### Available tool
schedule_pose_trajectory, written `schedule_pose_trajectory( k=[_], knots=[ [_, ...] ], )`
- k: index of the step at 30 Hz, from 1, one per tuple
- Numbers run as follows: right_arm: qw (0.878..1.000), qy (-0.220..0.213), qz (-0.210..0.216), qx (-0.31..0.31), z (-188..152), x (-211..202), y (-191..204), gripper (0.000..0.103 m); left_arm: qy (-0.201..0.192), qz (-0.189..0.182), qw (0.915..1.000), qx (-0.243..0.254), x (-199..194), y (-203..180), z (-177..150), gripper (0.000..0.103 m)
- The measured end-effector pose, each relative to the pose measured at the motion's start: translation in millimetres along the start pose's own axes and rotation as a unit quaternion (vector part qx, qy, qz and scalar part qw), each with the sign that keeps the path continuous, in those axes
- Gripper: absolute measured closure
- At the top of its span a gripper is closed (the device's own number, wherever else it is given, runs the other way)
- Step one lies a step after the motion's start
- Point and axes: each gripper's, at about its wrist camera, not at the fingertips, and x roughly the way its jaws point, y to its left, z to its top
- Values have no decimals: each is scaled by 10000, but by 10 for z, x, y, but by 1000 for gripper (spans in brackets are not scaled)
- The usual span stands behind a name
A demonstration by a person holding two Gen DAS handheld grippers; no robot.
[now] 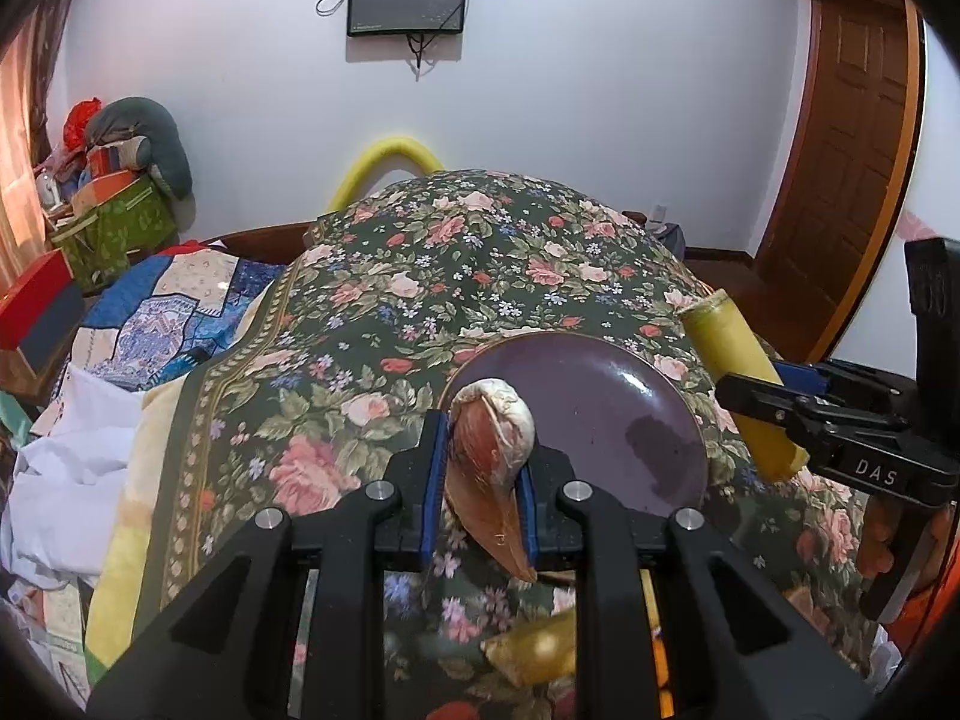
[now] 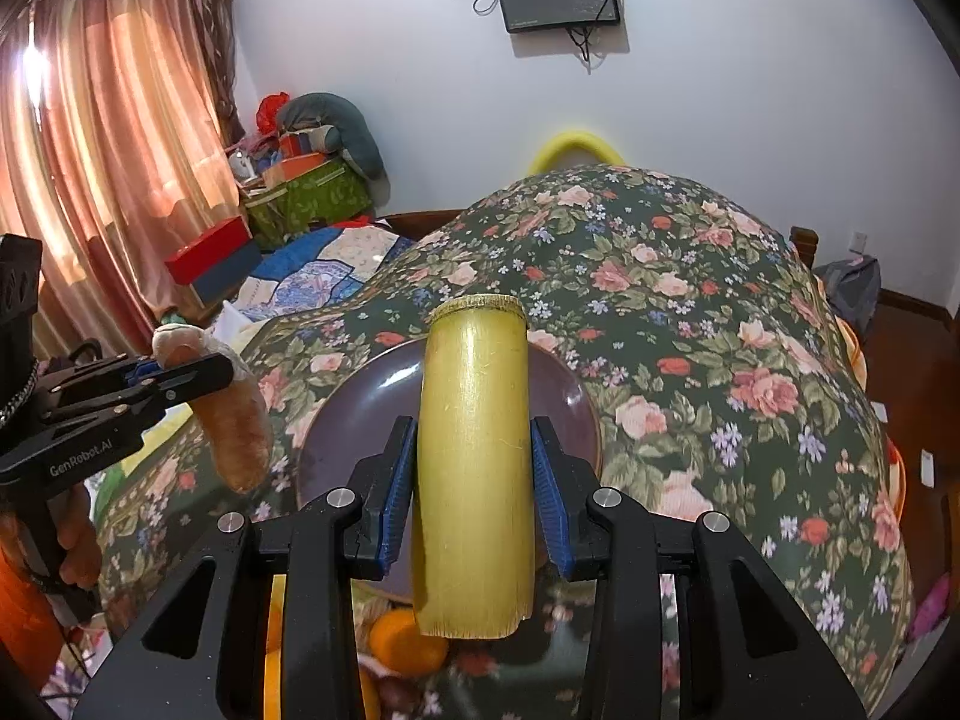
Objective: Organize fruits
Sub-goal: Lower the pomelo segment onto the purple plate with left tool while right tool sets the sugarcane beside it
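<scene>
Two fruits are mid-carry. Low centre in the left wrist view, the left hand-held gripper [image 1: 485,483] is clamped on a reddish pomelo wedge [image 1: 495,450]; in the right wrist view the right hand-held gripper [image 2: 474,480] is clamped on a yellow sugarcane piece [image 2: 474,468]. Just beyond both lies the purple plate [image 1: 600,414] on the floral worktop [image 1: 480,252]. Next, likely: lower each onto the plate, then release.

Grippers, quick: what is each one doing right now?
Left gripper: closed on the reddish-brown pomelo wedge, above the purple plate.
Right gripper: closed on the yellow-green sugarcane piece.
</scene>
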Motion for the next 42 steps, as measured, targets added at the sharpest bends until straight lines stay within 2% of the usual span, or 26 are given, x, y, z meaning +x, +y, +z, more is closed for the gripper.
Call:
schedule_pose_trajectory(
  k=[8,15,34,42],
  knots=[
    [9997,188,-76,-150,61,251,-17,69,233,-69,9995,192,337,-124,68,82],
    [9988,432,-83,-226,55,502,-25,69,452,-27,9989,155,626,-128,129,82],
    [9950,969,-162,-197,41,867,-138,68,665,-161,9976,64,953,-88,220,80],
    [9975,600,-246,-288,163,622,-66,68,597,-174,9980,76,811,-131,216,74]
  ],
)
